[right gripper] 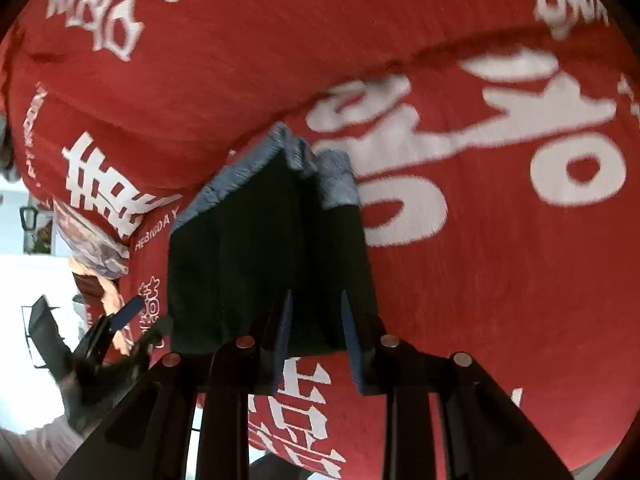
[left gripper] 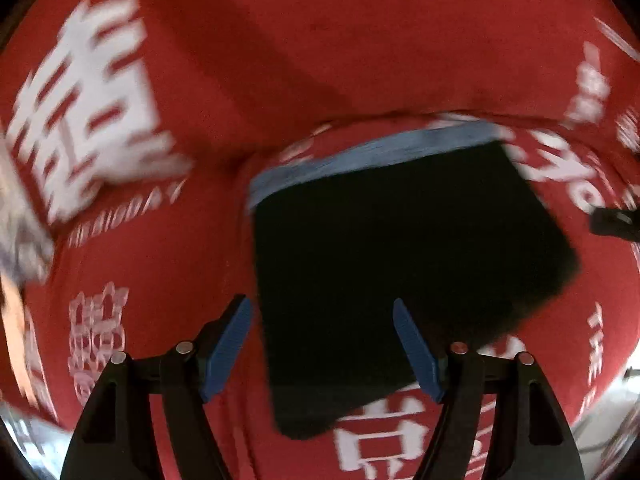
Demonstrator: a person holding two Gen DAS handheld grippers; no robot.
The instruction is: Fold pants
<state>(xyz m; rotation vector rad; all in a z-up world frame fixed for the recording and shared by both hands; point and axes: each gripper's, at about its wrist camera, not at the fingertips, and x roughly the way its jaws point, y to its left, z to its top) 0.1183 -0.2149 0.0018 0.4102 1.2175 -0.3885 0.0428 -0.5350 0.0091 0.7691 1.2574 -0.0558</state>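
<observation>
Pants, dark, folded into a compact rectangle with blue waistband, lying on my red printed cloth, left gripper spread wide over their near edge, right gripper parted, holding nothing, no containers identifiable.

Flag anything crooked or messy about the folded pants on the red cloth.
The folded pants lie compact on the red cloth, but the blue waistband is uneven: in the right wrist view its layers are stepped and bunched rather than aligned. The bundle also sits skewed to the left tool. Nothing looks damaged.
</observation>
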